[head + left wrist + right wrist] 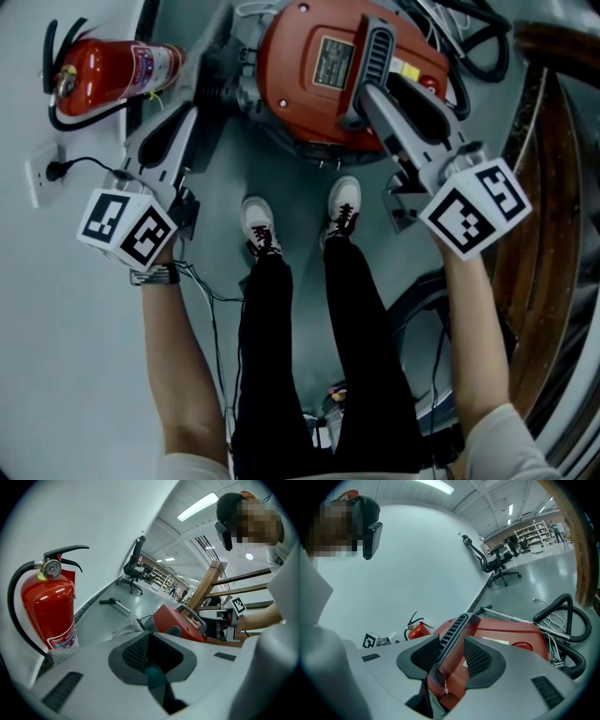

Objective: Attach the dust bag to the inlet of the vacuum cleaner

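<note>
Straddling vacuum handle (451,634), right claw (453,656) apart; left claw (151,657) together; only head view shows shoes (259,225).

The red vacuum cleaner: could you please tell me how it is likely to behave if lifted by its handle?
The vacuum cleaner looks a bulky, hard-shelled canister, so probably rigid and fairly heavy. Its ribbed handle, standing between the right gripper's open jaws, should resist slipping. The black hose beside it looks floppy and, if attached, would likely drag.
</note>
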Tool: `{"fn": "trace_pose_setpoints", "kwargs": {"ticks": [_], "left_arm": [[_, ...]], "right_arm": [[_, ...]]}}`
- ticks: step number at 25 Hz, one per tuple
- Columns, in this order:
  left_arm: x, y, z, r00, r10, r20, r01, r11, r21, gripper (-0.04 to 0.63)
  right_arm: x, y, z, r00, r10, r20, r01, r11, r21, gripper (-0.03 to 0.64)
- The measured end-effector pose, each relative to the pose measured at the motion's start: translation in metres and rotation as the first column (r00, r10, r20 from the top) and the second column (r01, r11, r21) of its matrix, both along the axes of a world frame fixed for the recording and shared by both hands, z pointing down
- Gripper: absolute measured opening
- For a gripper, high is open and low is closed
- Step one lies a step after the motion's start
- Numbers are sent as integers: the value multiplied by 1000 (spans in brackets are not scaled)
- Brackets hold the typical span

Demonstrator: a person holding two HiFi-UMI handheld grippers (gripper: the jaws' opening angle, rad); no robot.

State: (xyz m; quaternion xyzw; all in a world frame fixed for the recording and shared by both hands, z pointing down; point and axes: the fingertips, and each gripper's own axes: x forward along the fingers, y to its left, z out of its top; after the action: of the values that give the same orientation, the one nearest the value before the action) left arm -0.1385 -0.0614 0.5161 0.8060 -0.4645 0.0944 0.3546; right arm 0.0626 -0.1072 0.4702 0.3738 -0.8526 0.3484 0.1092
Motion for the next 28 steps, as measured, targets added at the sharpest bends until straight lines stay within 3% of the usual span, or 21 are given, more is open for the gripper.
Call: {"fn": "trace_pose_setpoints", "kwargs": {"ticks": [9,16,23,26,28], "left_arm": [[7,0,0,999,23,-32,-23,1000,-13,23],[10,1,-1,999,36,-6,-36,999,-8,26],[7,2,1,992,-20,127,15,999,42,47],[8,3,4,968,-8,252,-10,997,73,54],[7,4,7,939,2,343,-31,996,78,54]], "right_arm": [[0,0,0,1000,0,2,0,1000,2,164],[0,0,0,1000,1,2,-1,1000,3,164],[0,0,0,1000,2,3,-2,1000,-1,164],[1,0,0,1000,3,0,-3,1000,3,164],[0,0,0,1000,2,0,-2,1000,3,164]]}}
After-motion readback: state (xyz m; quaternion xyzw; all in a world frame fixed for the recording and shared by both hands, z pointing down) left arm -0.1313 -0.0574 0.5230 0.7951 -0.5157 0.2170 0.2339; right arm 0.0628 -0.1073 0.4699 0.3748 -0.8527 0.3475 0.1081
